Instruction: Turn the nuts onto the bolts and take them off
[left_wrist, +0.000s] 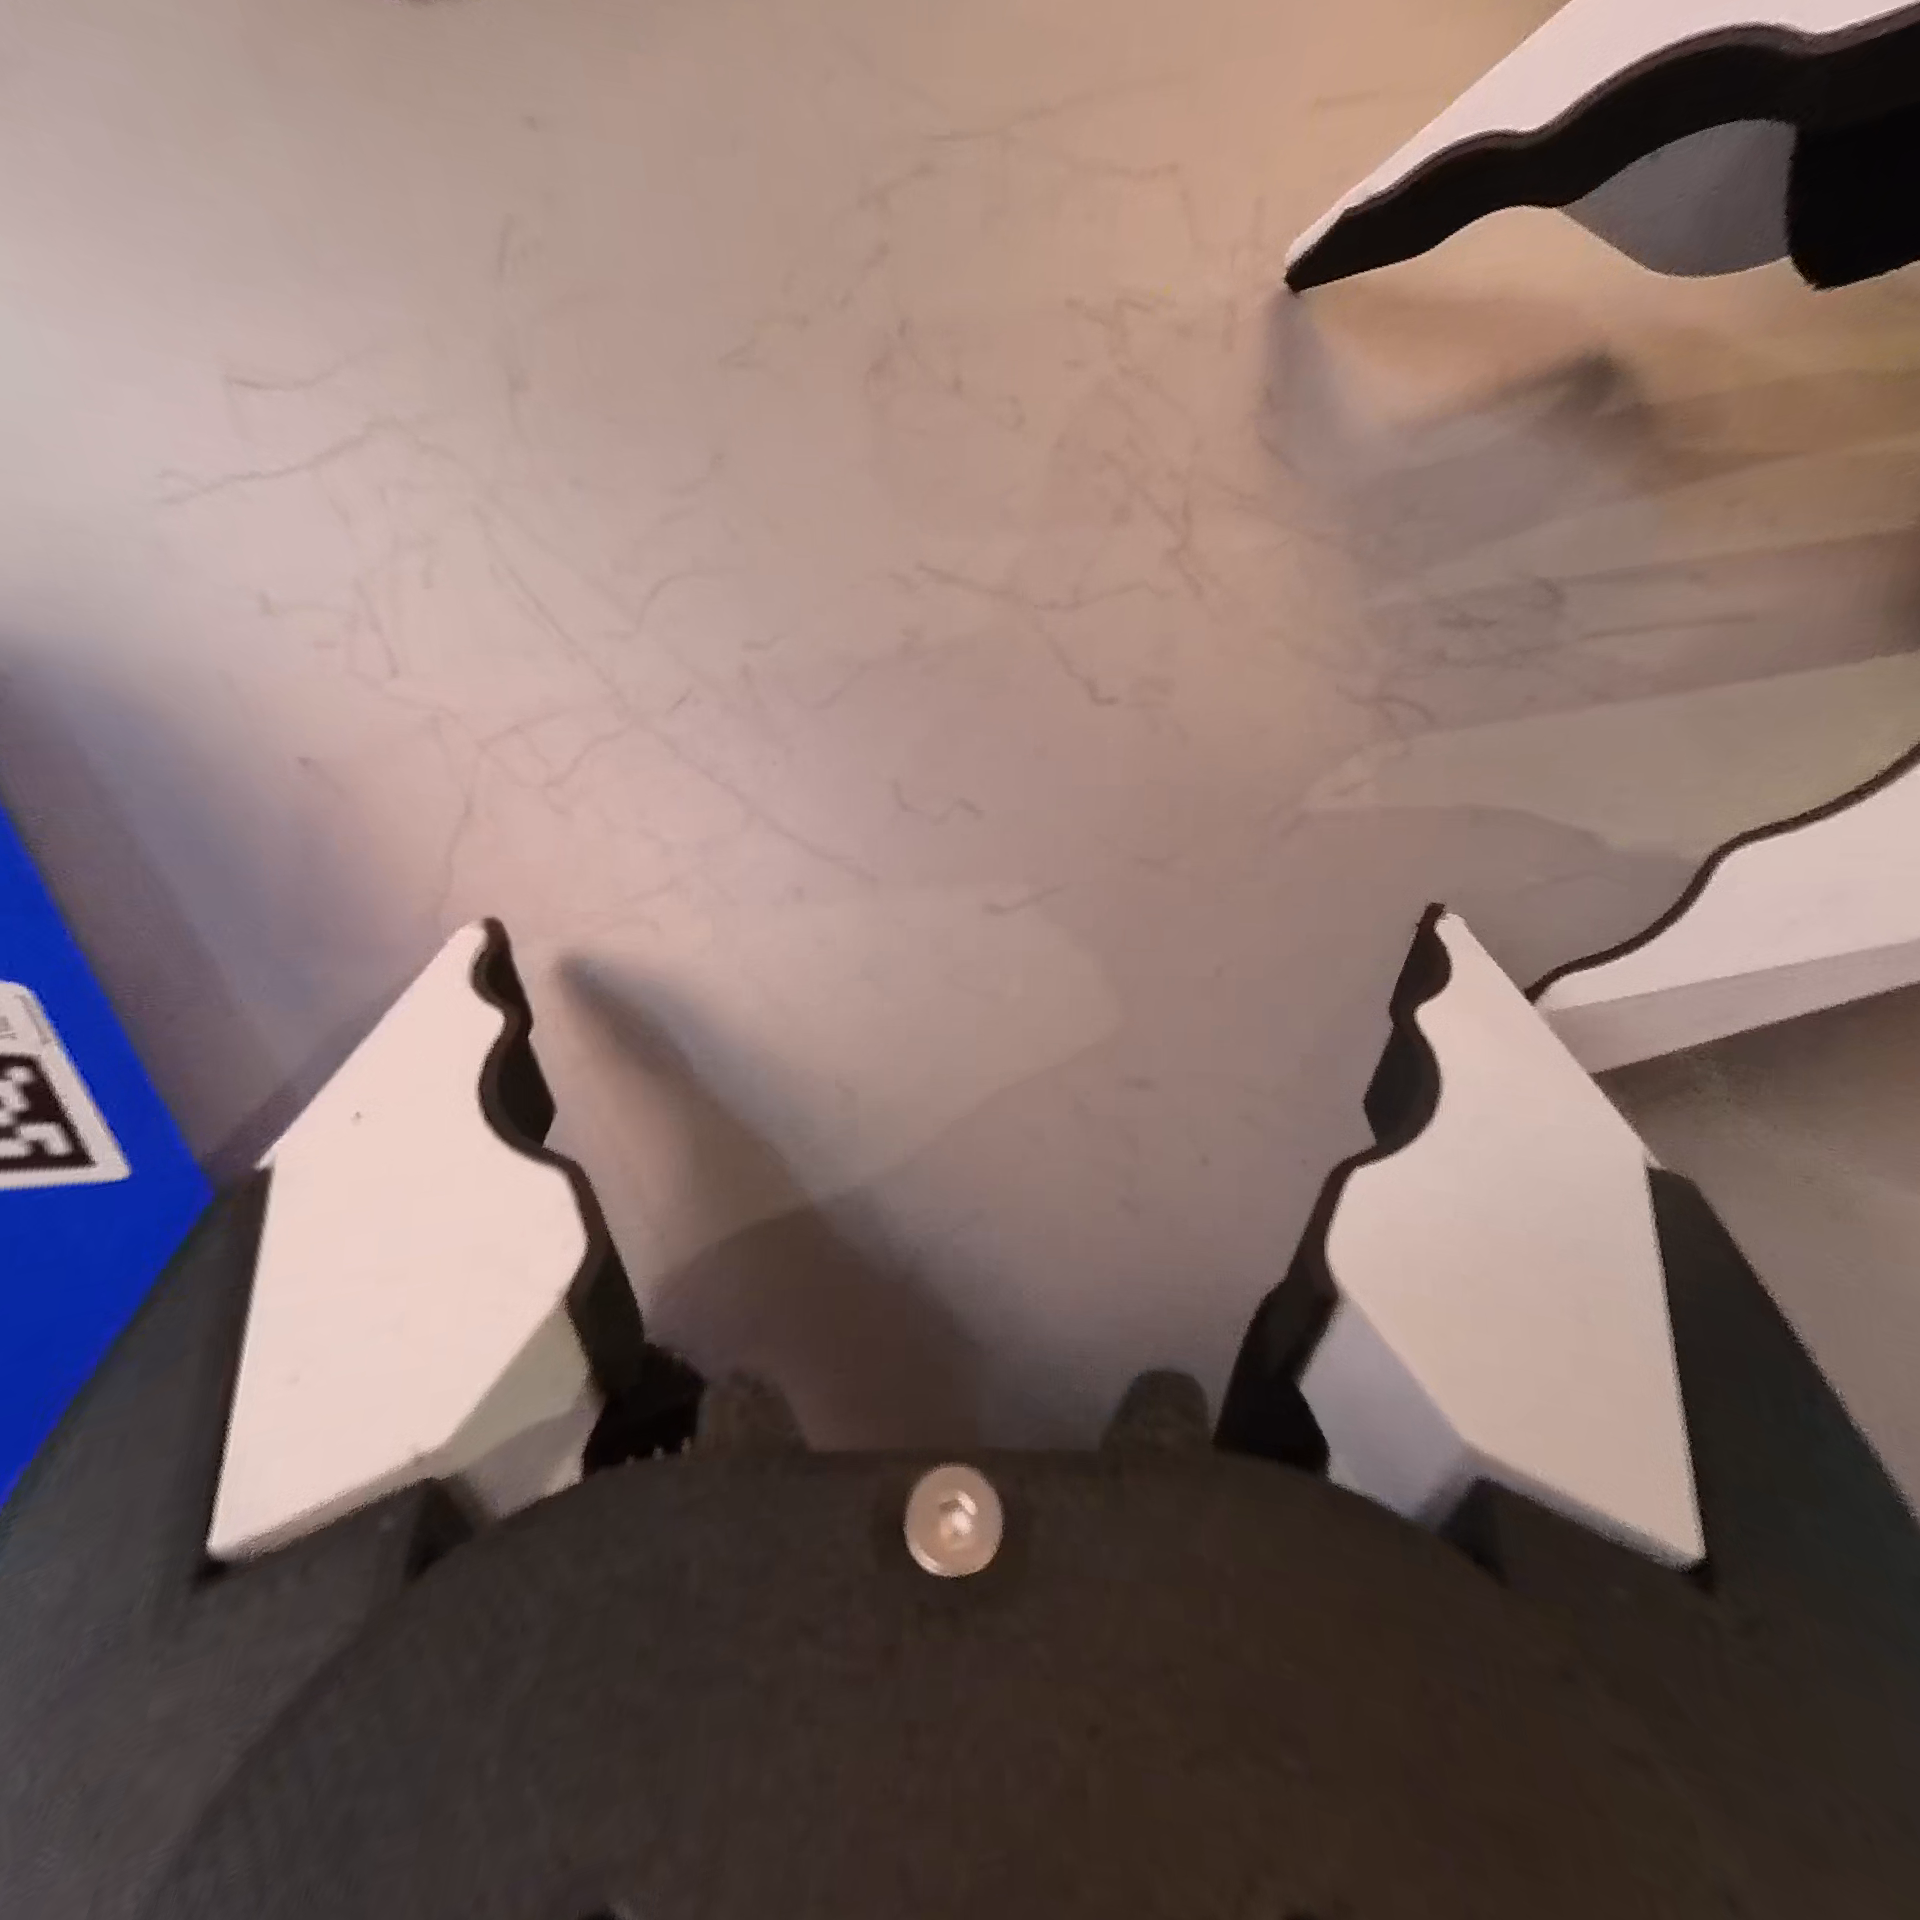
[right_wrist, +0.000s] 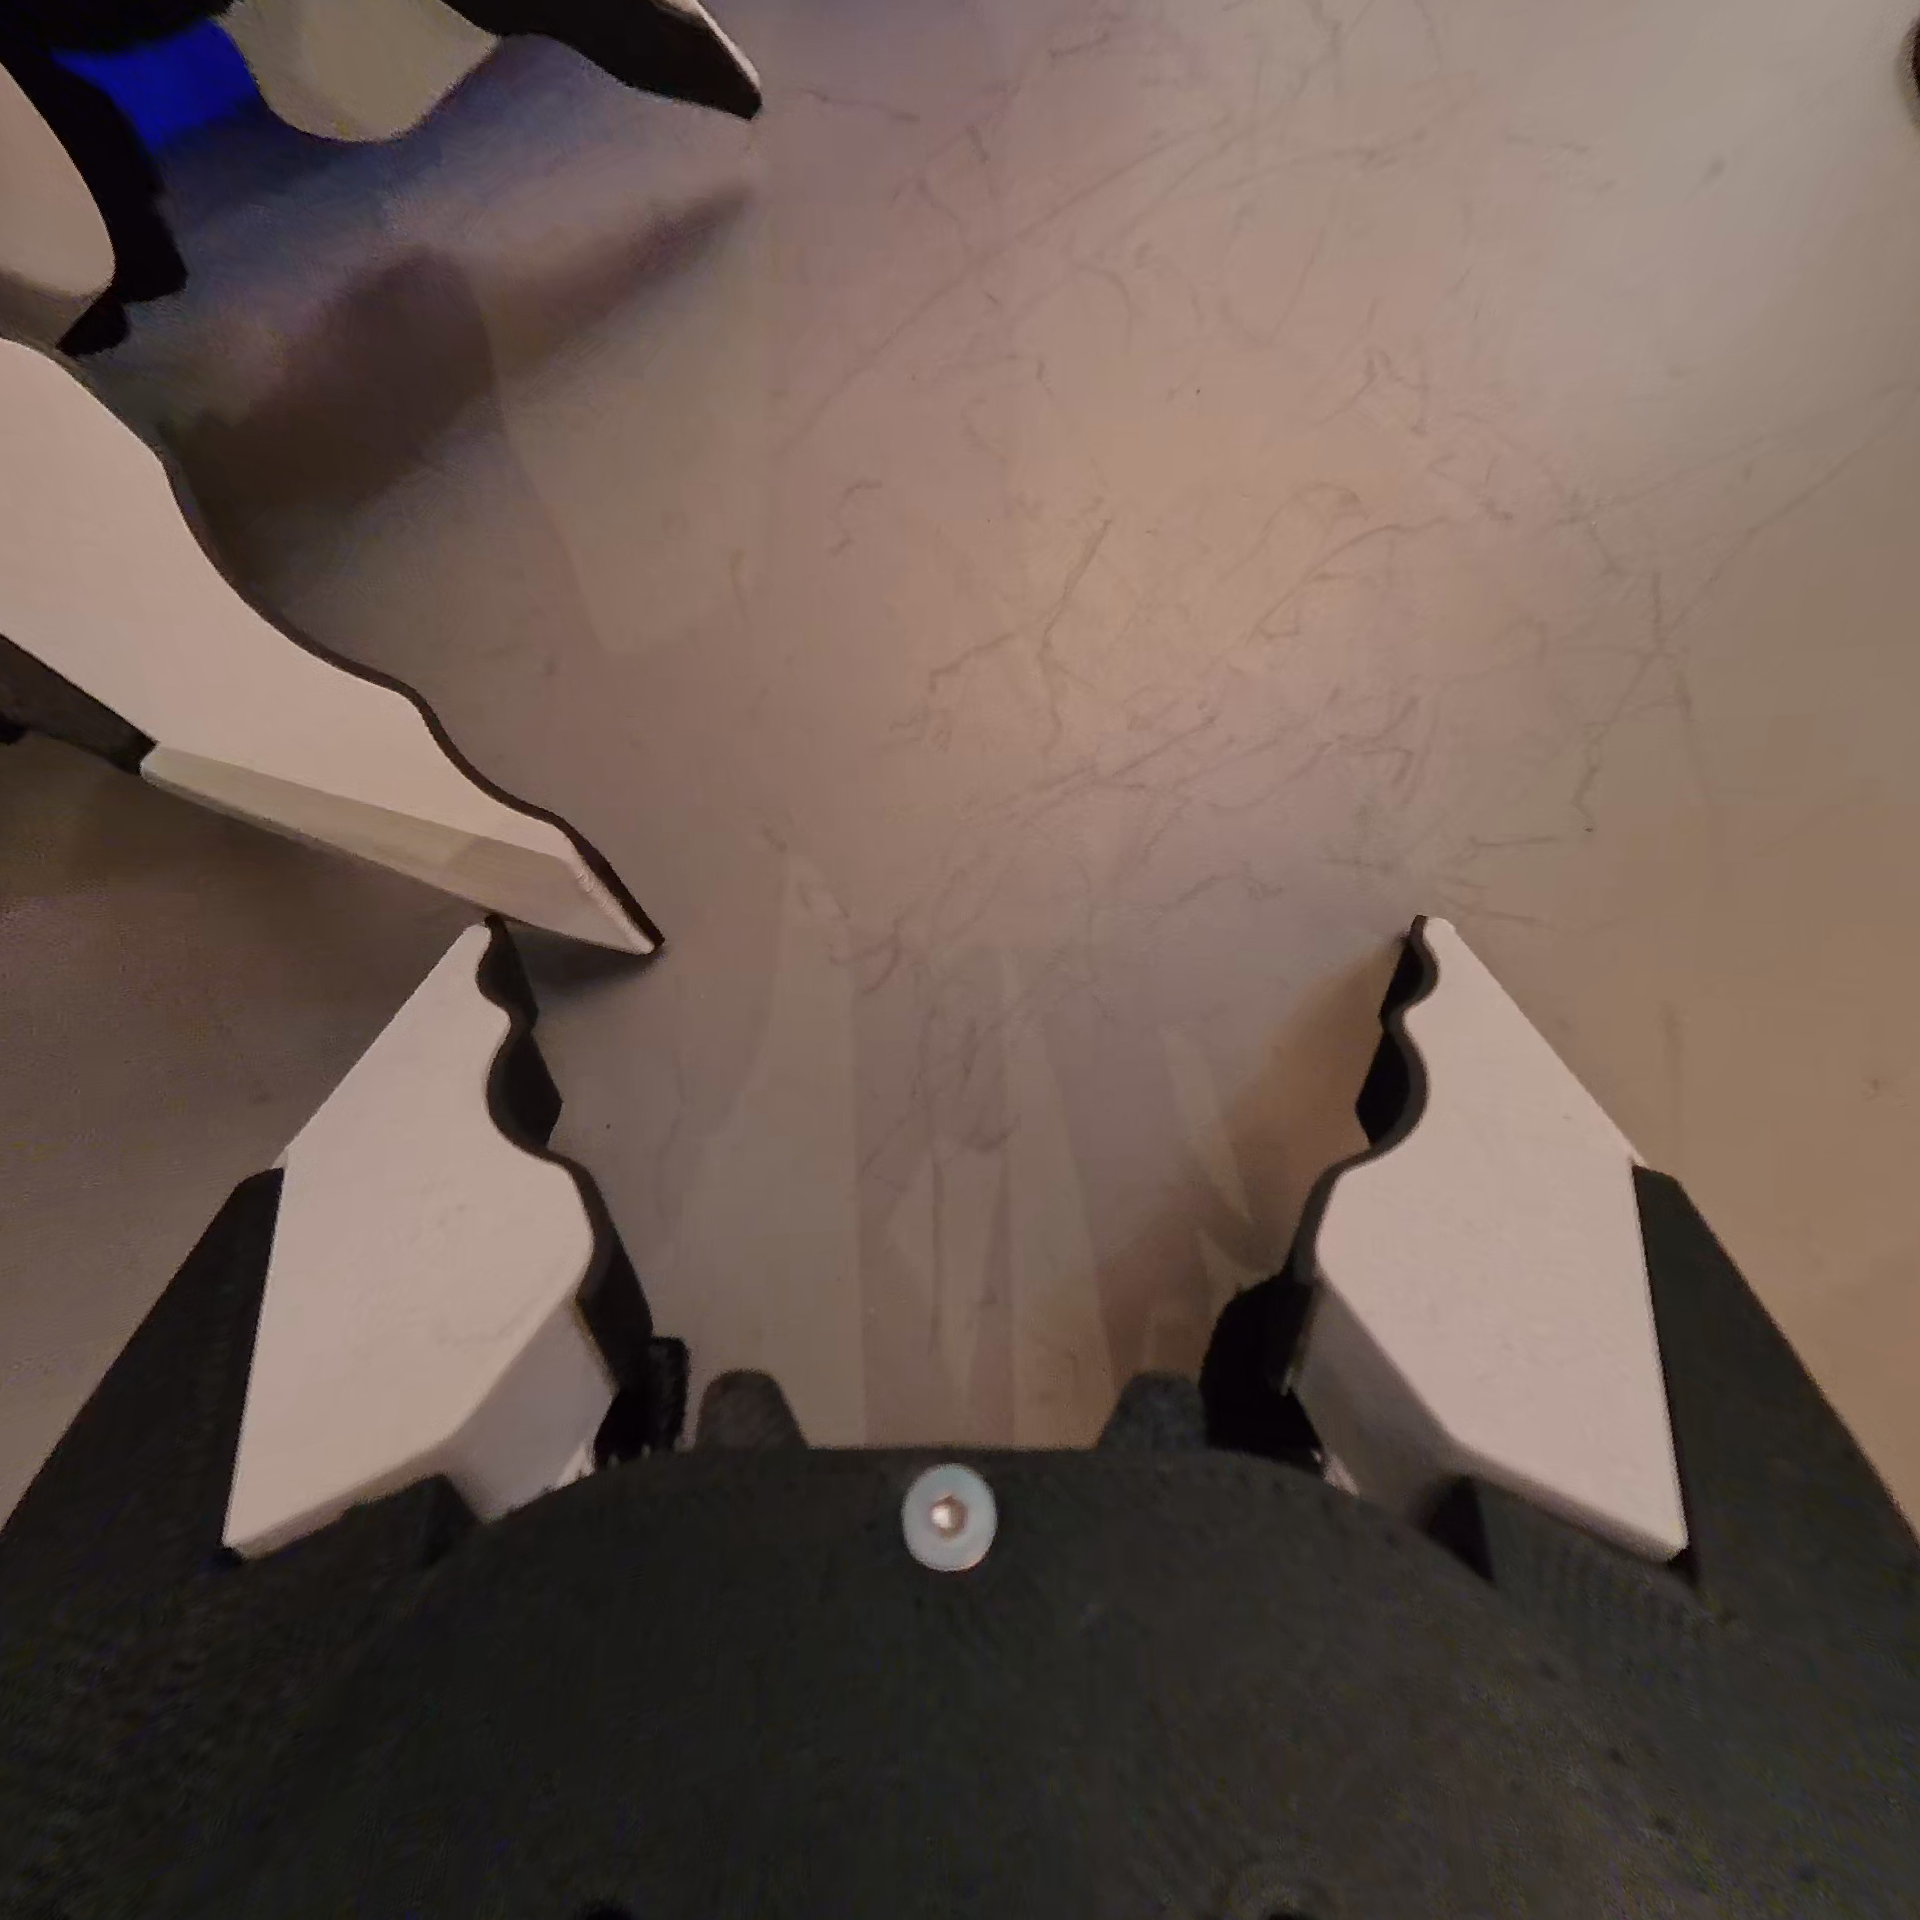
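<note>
The left gripper (left_wrist: 961, 914), with white fingers lined with black wavy pads on a black textured body, points down at the pale grey tabletop (left_wrist: 790, 540), which carries many thin dark scratch lines. Its jaws stand wide open and they hold nothing; only bare tabletop shows between the two fingertips. A small silver screw (left_wrist: 953, 1520) sits in the middle of the black body, near the bottom of the left wrist view. At the left edge of this view there is a bright blue flat object (left_wrist: 73, 1039) with a white sticker (left_wrist: 47, 1101) on it; I cannot tell what kind of object it is.

The right gripper (right_wrist: 954, 920) has the same white and black build, and its jaws are also wide open and empty above the same scratched tabletop. In the left wrist view its two fingers enter from the right side, one at the upper right and one at the right edge lower down. In the right wrist view the left gripper's fingers enter from the left, and one tip lies just beside the right gripper's own left fingertip; I cannot tell if they touch.

The nuts and the bolts do not show in either view, so their place cannot be told.
</note>
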